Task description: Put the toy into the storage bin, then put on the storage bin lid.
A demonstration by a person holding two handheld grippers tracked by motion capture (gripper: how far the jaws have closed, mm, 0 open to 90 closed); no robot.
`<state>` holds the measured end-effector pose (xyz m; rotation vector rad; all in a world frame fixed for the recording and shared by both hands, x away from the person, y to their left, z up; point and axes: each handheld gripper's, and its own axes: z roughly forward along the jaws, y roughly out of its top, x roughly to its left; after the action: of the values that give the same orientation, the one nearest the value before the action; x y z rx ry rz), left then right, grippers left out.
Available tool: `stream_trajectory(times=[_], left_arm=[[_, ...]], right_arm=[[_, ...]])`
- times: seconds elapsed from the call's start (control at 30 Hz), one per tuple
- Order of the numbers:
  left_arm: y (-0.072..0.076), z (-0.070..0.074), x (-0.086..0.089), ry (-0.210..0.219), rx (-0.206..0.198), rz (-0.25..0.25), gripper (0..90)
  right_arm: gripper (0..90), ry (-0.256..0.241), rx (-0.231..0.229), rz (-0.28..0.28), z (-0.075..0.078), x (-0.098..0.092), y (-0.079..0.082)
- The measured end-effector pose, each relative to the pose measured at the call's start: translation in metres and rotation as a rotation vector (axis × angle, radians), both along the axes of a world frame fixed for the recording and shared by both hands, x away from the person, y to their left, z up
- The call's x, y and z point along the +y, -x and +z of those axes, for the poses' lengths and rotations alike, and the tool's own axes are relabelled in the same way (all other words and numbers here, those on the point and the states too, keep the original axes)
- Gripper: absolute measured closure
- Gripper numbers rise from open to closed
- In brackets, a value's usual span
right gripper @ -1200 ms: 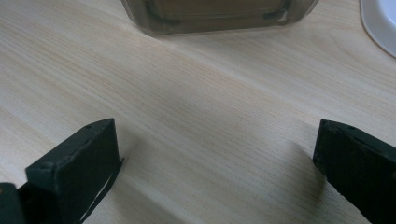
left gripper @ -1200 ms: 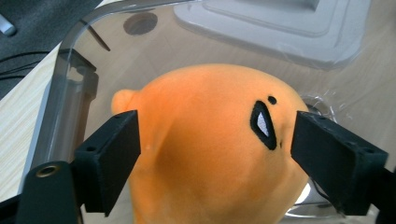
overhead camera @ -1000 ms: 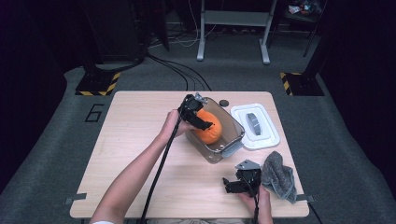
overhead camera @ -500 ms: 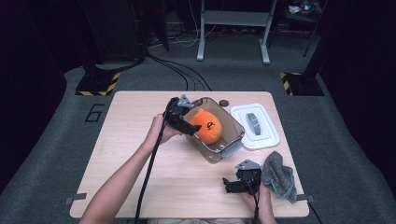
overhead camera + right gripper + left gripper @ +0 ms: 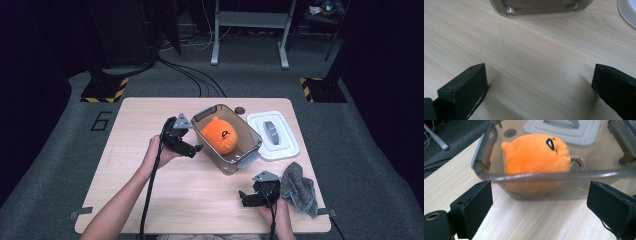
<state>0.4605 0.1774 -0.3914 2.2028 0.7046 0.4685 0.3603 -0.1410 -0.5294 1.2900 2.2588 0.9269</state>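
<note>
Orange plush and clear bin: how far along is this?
Done: the orange plush toy lies inside the clear plastic bin. In hand: nothing; the left gripper is open beside the bin, the right gripper open over bare table. Probably left: the white lid lies beside the bin, not on it. The grey cloth lies untouched.

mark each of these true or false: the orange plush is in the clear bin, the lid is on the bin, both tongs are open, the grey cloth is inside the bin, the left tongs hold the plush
The orange plush lies inside the clear bin: true.
The white lid is on the bin: false, it lies on the table beside the bin.
The left tongs and the right tongs are both open: true.
The grey cloth is inside the bin: false, it lies on the table by the right tongs.
The left tongs hold the plush: false, they are empty, outside the bin's wall.
</note>
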Motion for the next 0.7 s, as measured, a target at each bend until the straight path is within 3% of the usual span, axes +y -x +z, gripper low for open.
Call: stream_trajectory(times=[0.37,0.4,0.5,0.53,0.63,0.67,0.7], left_arm=[[0.018,-0.025,0.025,0.000,-0.003,0.068,2.8],[0.021,-0.034,0.030,-0.024,-0.004,0.089,2.6],[0.023,-0.045,0.036,-0.018,0.007,0.113,1.5],[0.026,-0.057,0.042,-0.027,0.009,0.139,1.4],[0.027,-0.069,0.049,-0.033,0.035,0.153,1.0],[0.028,-0.081,0.055,-0.043,0.064,0.172,0.7],[0.029,-0.087,0.058,-0.042,0.067,0.184,0.4]], right_arm=[[0.0,0.001,0.004,0.005,0.006,-0.002,0.002],[0.1,-0.008,-0.004,0.010,0.011,-0.005,0.004],[0.4,-0.001,-0.016,0.017,0.017,-0.007,0.006],[0.5,-0.009,-0.015,0.020,0.023,-0.011,0.007],[0.8,-0.020,-0.026,0.011,0.031,-0.017,0.008],[0.9,-0.022,-0.032,0.008,0.034,-0.019,0.008],[1.2,-0.022,-0.037,0.007,0.036,-0.022,0.008]])
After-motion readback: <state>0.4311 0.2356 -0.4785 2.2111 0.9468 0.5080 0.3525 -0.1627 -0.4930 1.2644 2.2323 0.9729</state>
